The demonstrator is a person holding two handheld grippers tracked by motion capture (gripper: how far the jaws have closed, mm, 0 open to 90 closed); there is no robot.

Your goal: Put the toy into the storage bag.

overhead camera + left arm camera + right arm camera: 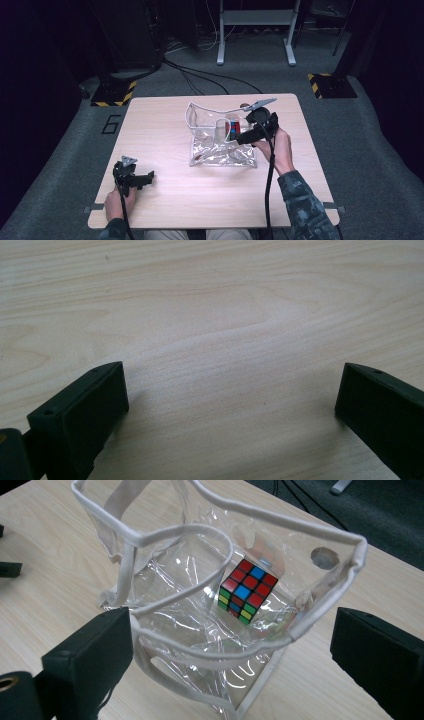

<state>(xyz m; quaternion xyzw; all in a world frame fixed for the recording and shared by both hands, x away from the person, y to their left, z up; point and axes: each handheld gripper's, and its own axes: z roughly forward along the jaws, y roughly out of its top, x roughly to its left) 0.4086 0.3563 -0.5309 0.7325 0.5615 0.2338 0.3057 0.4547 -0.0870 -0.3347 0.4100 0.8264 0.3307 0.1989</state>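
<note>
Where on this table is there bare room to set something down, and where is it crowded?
Bare wood runs between the left gripper and the clear bag, along the table's near edge, and across its far left corner. The crowded spot is right of centre, where the right gripper hangs, jaws open, over the bag holding the puzzle cube.

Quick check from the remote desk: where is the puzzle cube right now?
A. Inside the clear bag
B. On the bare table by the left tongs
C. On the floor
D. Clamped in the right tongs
A: the cube lies inside the clear bag, seen through its open top, while the right tongs stand open, apart from it.
</note>
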